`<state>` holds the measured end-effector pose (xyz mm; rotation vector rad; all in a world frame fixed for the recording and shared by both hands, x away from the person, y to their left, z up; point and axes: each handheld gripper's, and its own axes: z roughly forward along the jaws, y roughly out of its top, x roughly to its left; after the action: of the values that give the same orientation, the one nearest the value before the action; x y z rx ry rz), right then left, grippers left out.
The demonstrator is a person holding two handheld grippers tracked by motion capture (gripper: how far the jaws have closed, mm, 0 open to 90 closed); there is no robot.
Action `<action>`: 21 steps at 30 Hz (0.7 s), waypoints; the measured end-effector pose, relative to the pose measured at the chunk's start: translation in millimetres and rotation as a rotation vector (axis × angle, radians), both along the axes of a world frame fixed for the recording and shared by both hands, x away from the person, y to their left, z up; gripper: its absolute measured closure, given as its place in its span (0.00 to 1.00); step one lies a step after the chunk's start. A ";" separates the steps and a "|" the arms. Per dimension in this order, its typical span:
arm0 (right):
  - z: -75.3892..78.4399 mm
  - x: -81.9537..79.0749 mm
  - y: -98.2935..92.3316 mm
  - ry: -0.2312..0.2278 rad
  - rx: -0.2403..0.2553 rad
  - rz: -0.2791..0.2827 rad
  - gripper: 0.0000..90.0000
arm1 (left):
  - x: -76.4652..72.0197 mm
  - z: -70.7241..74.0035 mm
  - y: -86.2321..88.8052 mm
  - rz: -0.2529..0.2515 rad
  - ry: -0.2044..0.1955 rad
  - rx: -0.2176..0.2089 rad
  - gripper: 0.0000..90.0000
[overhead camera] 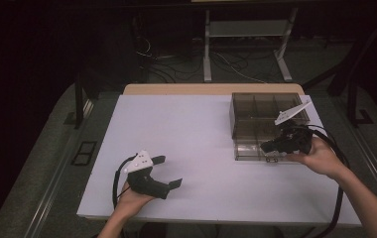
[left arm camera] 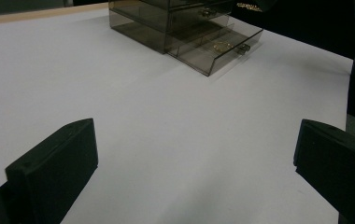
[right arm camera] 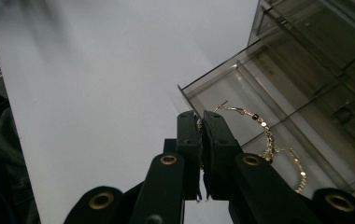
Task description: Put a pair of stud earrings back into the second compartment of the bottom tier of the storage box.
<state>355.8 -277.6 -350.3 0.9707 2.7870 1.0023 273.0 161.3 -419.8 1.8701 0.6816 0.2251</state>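
Observation:
A smoky see-through drawer box (overhead camera: 266, 111) stands at the table's right, its bottom drawer (overhead camera: 250, 151) pulled out toward me. My right gripper (overhead camera: 268, 147) hovers over that open drawer, shut on a thin gold chain (right arm camera: 264, 128). The chain comes out from between the closed jaws and droops above the drawer (right arm camera: 241, 93). In the left gripper view the drawer (left arm camera: 213, 58) shows a gold loop (left arm camera: 222, 45) on its floor. My left gripper (overhead camera: 169, 171) rests at the front left of the table, open with nothing between its fingers (left arm camera: 59, 163).
The white table top (overhead camera: 186, 134) stretches bare between the two hands. The drawer's small knob (overhead camera: 272, 159) sticks out toward the front. Dark floor, cables and a metal stand (overhead camera: 246, 44) lie beyond the far edge.

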 end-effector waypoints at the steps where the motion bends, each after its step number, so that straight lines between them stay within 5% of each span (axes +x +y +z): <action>1: 1.6 0.9 -1.0 -0.004 0.000 -0.004 0.95 | -0.1 0.1 0.3 0.001 0.000 -0.001 0.00; 21: 11.5 16.7 -27.0 -0.005 0.039 -0.090 0.95 | 0.3 1.5 6.0 0.023 -0.001 -0.023 0.00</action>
<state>372.6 -304.6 -338.8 1.0861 2.7018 1.0485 273.3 167.3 -418.3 1.8408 0.7025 0.2328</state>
